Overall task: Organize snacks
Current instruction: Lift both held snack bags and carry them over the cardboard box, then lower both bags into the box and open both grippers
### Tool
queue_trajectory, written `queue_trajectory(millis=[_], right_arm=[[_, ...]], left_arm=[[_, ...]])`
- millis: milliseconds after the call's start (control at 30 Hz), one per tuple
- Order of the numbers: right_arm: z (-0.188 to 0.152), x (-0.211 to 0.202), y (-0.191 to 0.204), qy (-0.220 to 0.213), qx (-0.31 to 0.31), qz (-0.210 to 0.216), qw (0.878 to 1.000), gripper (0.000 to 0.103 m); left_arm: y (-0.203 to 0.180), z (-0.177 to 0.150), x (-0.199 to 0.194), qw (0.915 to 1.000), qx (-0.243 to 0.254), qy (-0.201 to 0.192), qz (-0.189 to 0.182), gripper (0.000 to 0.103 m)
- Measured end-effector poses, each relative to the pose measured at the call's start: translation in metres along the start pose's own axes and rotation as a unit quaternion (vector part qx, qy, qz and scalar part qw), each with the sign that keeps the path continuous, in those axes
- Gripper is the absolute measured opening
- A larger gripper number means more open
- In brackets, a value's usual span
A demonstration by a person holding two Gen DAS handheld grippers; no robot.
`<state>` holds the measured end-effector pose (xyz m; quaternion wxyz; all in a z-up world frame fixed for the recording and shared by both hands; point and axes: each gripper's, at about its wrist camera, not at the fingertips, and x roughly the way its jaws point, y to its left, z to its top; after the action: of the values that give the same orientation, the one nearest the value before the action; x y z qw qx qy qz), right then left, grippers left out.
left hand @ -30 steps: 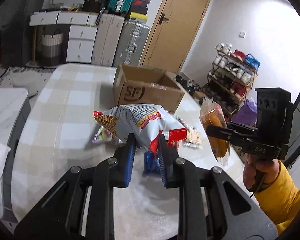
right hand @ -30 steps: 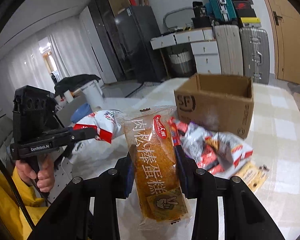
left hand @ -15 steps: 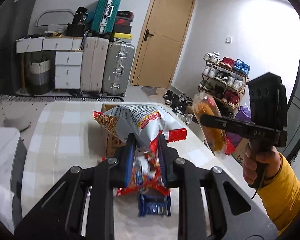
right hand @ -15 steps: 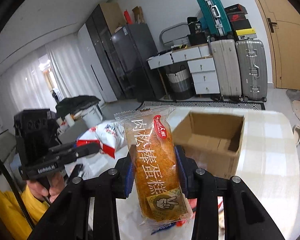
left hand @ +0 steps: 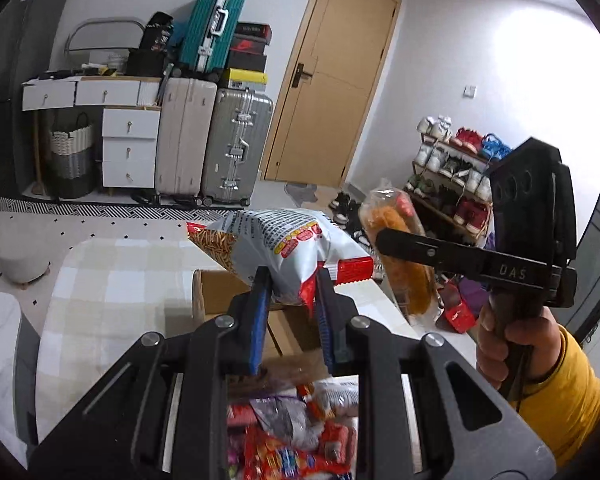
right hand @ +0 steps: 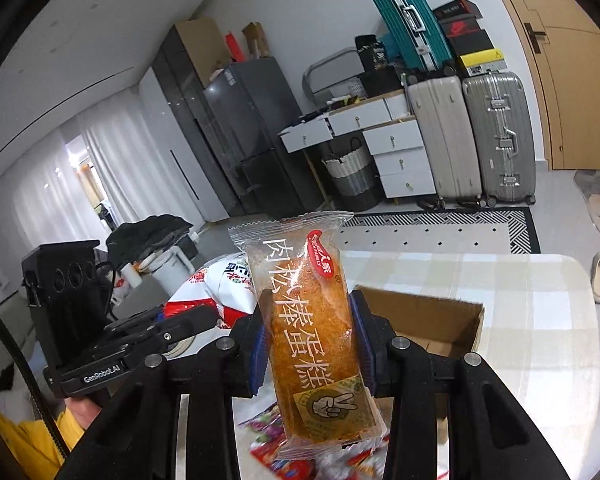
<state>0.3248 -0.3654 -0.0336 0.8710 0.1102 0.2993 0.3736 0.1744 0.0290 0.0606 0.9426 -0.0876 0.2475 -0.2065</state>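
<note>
Two tongs: both held up above the table (right hand: 540,320), each loaded;
Left gripper (left hand: 290,296): clamped on the chip bag (left hand: 284,248);
Right gripper (right hand: 308,336): pinching the cake packet (right hand: 312,328);
Cardboard box (right hand: 432,320): open, mid-table;
Snack pile (left hand: 296,436): near edge.

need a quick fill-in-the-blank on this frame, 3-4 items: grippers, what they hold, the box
1. The left gripper is shut on a white and red ____ bag.
2. The right gripper grips a clear-wrapped orange ____.
3. The cardboard box on the checked table has its top ____.
4. More snack packets lie ____ both raised grippers.

Missing words: chip; cake; open; below
</note>
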Motion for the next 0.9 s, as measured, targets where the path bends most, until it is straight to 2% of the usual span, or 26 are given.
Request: queue_trajectory(millis=[233,367,700,900], right_arm=[[0.021,0.05,-0.041,0.03,0.024,-0.02,0.999,0.037],[0.021,0.077,-0.07,0.059,0.05,-0.025,0.997,0.037],[-0.007,0.118,-0.112,0.113,0.076,-0.036,0.99,0.037],[-0.023,0.139,-0.124,0.147,0.085,-0.049,0.984,0.037]], left_arm=[[0.005,0.021,0.072,0.9995,0.01,0.026,0.016,0.019],[0.02,0.022,0.121,0.9979,-0.003,0.064,0.015,0.019],[0.038,-0.013,0.204,0.9902,0.006,0.137,0.027,0.019],[0.033,-0.036,0.225,0.9843,0.025,0.17,0.042,0.019]])
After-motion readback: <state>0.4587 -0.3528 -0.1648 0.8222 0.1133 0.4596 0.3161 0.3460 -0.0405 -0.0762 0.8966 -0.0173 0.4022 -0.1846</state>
